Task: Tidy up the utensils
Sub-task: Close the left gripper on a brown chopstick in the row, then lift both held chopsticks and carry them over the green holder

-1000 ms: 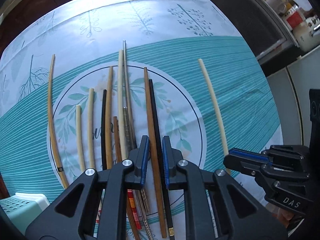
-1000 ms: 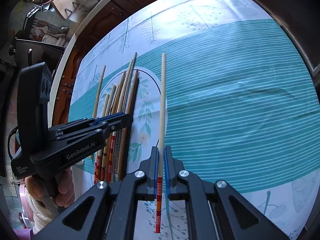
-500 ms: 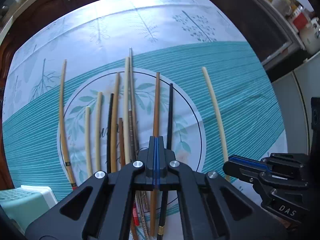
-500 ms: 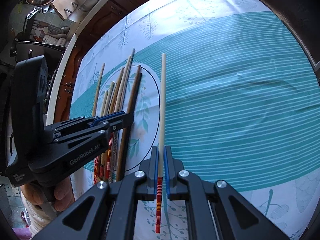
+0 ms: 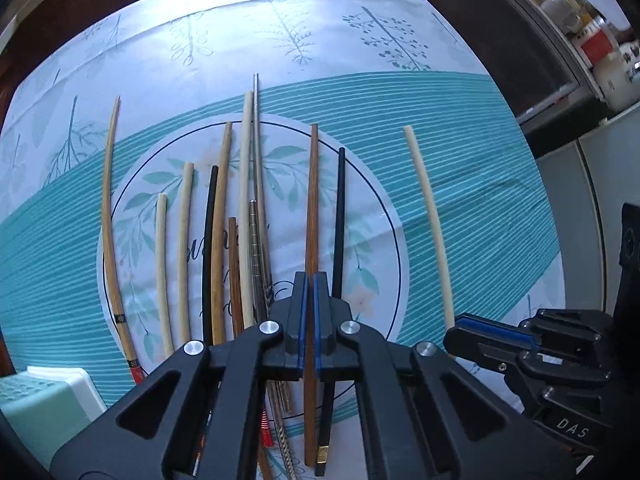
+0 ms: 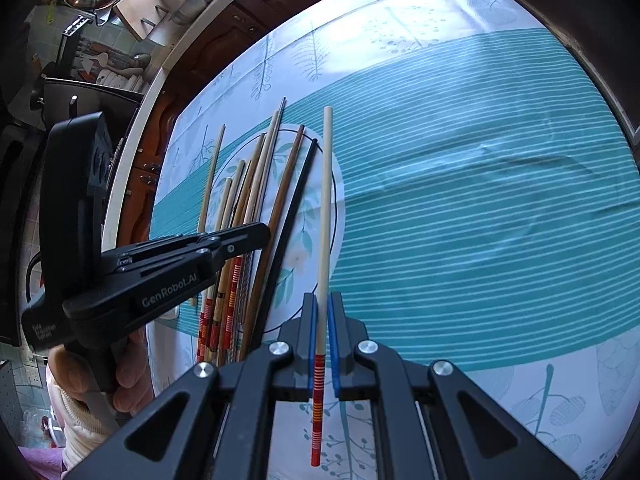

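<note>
My left gripper (image 5: 310, 280) points steeply down and is shut on a brown wooden chopstick (image 5: 313, 200) lying on the round leaf print. A black chopstick (image 5: 341, 216) lies just right of it. Several more chopsticks (image 5: 216, 220), pale, brown, black and metal, lie side by side to the left. My right gripper (image 6: 322, 300) is shut on a pale chopstick with a red-striped end (image 6: 326, 200), which lies apart on the teal stripes. In the left wrist view that pale chopstick (image 5: 428, 220) runs into the right gripper (image 5: 460, 326). The left gripper (image 6: 256, 236) shows at the left of the right wrist view.
A teal and white tablecloth (image 5: 480, 200) covers the table. A pale green basket (image 5: 40, 400) sits at the near left corner. Jars (image 5: 596, 40) stand on a dark cabinet beyond the right edge. A person's hand (image 6: 124, 376) holds the left gripper's handle.
The left jaws have closed on the brown chopstick. The brown chopstick now lies a little apart from the black one. The right gripper has kept still on the pale chopstick.
</note>
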`<state>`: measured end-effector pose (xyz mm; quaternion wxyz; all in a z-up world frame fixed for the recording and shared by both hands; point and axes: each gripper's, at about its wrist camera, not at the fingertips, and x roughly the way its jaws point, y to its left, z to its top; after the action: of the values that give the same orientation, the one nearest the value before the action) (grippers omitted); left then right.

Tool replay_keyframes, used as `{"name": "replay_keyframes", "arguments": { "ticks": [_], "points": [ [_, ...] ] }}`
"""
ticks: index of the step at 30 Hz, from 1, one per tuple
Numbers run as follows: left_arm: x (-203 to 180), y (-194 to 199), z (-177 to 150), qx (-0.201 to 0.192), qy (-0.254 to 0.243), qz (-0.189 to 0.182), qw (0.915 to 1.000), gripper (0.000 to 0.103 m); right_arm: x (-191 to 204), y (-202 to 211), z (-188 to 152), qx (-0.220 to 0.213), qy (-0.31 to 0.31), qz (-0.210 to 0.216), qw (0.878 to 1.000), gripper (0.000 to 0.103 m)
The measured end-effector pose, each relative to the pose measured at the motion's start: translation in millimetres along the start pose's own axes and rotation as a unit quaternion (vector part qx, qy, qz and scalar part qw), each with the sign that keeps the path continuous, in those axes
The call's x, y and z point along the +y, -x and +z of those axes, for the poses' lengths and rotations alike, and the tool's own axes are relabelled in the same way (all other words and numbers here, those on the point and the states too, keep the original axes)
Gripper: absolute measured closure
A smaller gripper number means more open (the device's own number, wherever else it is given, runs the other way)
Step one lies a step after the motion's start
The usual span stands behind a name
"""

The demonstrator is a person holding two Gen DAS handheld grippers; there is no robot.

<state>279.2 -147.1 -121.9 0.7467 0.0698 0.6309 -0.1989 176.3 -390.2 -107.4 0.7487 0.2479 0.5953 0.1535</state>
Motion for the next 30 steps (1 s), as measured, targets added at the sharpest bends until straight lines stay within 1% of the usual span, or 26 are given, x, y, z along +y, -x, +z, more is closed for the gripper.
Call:
{"name": "replay_keyframes", "arguments": {
  "ticks": [4, 8, 10, 13, 15, 16, 17, 19, 20, 21, 23, 25, 27, 29, 30],
  "points": [
    [-9, -8, 2, 0.009, -0.017, 0.015, 0.9997, 0.098, 1, 0, -2, -0.003, 0.002, -0.003, 1.0, 0.098],
    [-25, -14, 2, 0.01, -0.04, 0.034, 0.9986, 0.094, -1, 0, -2, -0.003, 0.001, -0.004, 1.0, 0.098],
    [-36, -17, 4, 0.013, -0.052, 0.044, 0.9976, 0.09, -2, -1, -2, -0.003, 0.001, -0.004, 1.0, 0.098],
    [-46, -21, 5, 0.019, -0.064, 0.056, 0.9962, 0.086, -5, -2, -2, -0.001, -0.003, -0.005, 1.0, 0.098],
    [-47, -21, 6, 0.02, -0.056, 0.053, 0.9968, 0.086, -7, -3, -1, 0.001, -0.004, -0.005, 1.0, 0.098],
    [-45, -21, 8, 0.019, -0.05, 0.048, 0.9974, 0.095, -8, -4, -1, 0.003, -0.005, -0.005, 1.0, 0.098],
    [-44, -23, 8, 0.017, -0.046, 0.046, 0.9977, 0.098, -8, -6, -1, 0.005, -0.006, -0.004, 1.0, 0.098],
    [-35, -21, 9, 0.015, -0.026, 0.028, 0.9992, 0.099, -8, -7, -2, 0.008, -0.008, 0.0, 1.0, 0.098],
    [-31, -20, 7, 0.01, -0.021, 0.027, 0.9994, 0.099, -8, -7, -2, 0.008, -0.008, 0.0, 1.0, 0.098],
    [-28, -18, 5, 0.003, -0.017, 0.021, 0.9996, 0.099, -8, -7, -3, 0.008, -0.008, 0.003, 1.0, 0.098],
    [-22, -8, -3, -0.027, -0.009, -0.002, 0.9996, 0.099, -7, -5, -5, 0.007, -0.008, 0.007, 1.0, 0.098],
    [-17, 7, -14, -0.065, -0.004, -0.002, 0.9979, 0.099, -6, -3, -7, 0.004, -0.004, 0.009, 1.0, 0.098],
    [-12, 31, -31, -0.12, -0.003, -0.007, 0.9927, 0.099, -3, 1, -10, -0.003, 0.001, 0.017, 1.0, 0.098],
    [-4, 53, -47, -0.165, -0.002, -0.004, 0.9863, 0.099, 4, 8, -14, -0.022, 0.014, 0.03, 0.999, 0.098],
    [0, 67, -57, -0.192, -0.002, -0.001, 0.9814, 0.099, 7, 12, -17, -0.032, 0.022, 0.036, 0.999, 0.098]
  ]
}}
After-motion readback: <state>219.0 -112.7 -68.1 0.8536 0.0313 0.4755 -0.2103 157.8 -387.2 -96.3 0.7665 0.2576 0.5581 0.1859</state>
